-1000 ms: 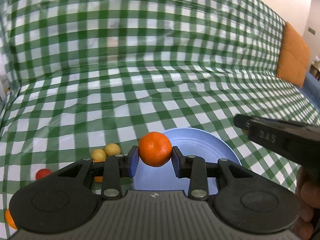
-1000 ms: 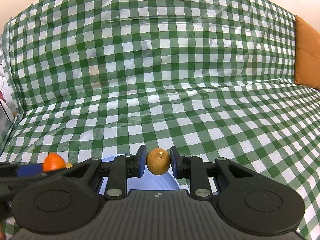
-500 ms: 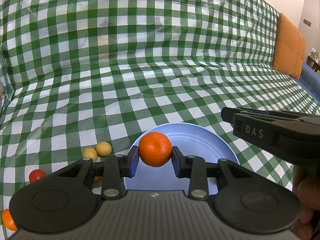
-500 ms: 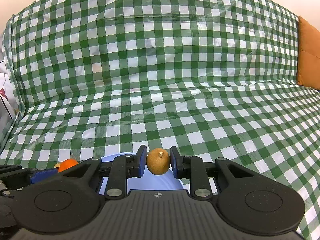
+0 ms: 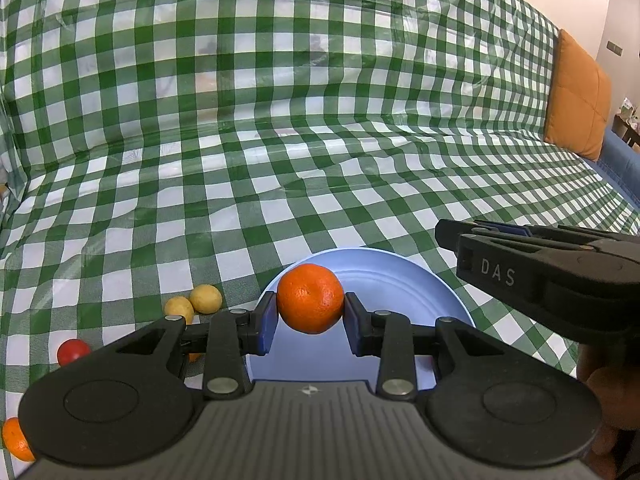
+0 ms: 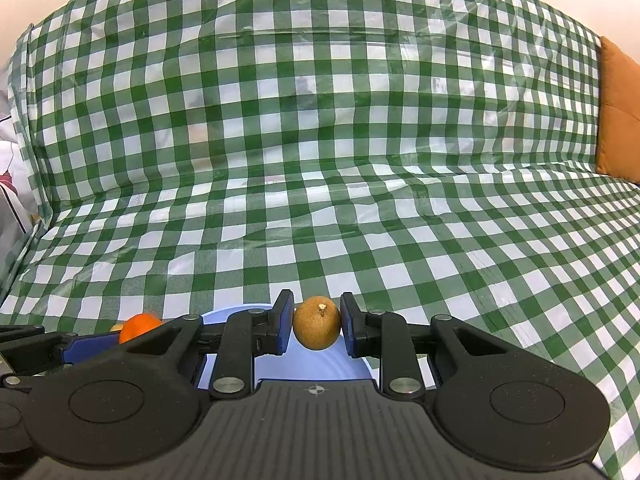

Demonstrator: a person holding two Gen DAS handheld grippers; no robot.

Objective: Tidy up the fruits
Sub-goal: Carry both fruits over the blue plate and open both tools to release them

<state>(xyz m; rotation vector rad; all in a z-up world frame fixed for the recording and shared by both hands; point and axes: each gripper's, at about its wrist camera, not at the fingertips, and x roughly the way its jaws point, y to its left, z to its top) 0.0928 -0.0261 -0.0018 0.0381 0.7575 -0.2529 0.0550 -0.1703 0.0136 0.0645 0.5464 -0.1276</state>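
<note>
While left tongs (image 5: 311,317) pinch mandarin (image 5: 310,298) over plate (image 5: 400,280), right tongs (image 6: 317,330) pinch brown fruit (image 6: 317,322)

Both grippers are the same build: matte black plastic, ribbed grey deck with a tiny compass mark, a round disc at 4 and 8 o'clock, silver screws on the linkages, blue pads (image 5: 267,323) on the fingertips. The right gripper (image 5: 454,236) has "DAS" in pale letters on its side
</note>
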